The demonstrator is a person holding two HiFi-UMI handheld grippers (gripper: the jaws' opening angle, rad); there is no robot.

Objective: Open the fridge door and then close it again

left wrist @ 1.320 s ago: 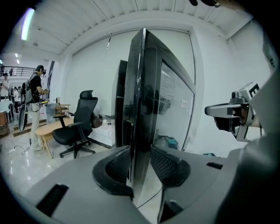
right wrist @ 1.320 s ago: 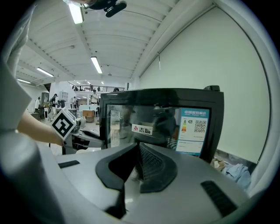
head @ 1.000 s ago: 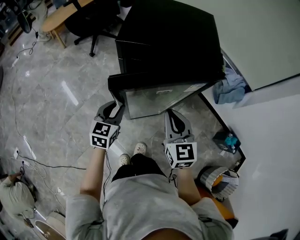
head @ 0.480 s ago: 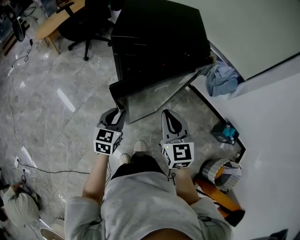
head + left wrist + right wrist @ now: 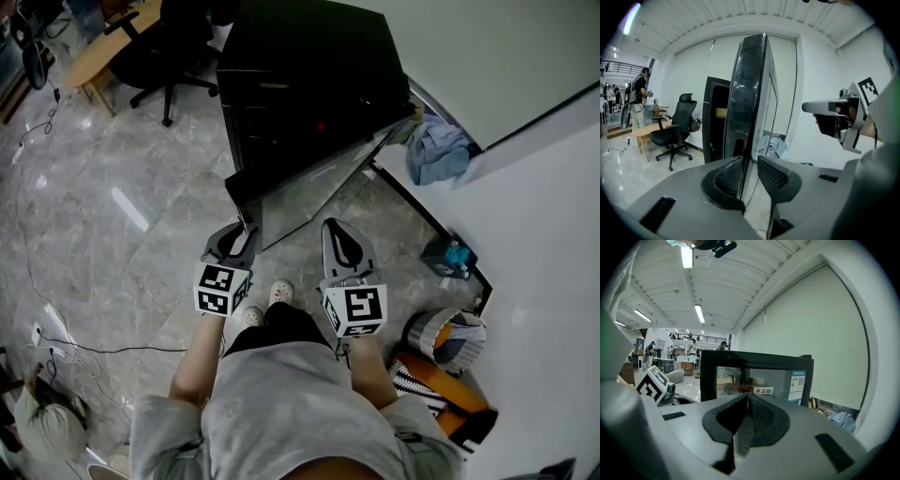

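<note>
A person stands on a marble floor [image 5: 112,216] before a black fridge [image 5: 309,75] whose glass door [image 5: 305,192] hangs partly open, its free edge swung out toward the person's feet. The left hand-held gripper [image 5: 750,172] is clamped on that edge, with one ribbed pad against each face of the door. The right hand-held gripper [image 5: 746,411] is held beside it, jaws pressed together with nothing between them, pointing at the glass front.

The left gripper view sees the door edge-on, with the dark fridge body open behind it and an office chair [image 5: 675,136] farther back. It also shows the right hand-held gripper clear of the door, a gap the head view leaves unclear. The right gripper view alone faces the glass squarely and shows labels [image 5: 799,380] stuck near its upper corner. Only the head view takes in the blue cloth [image 5: 436,150] lying on the floor by the wall, to the right of the fridge.
</note>
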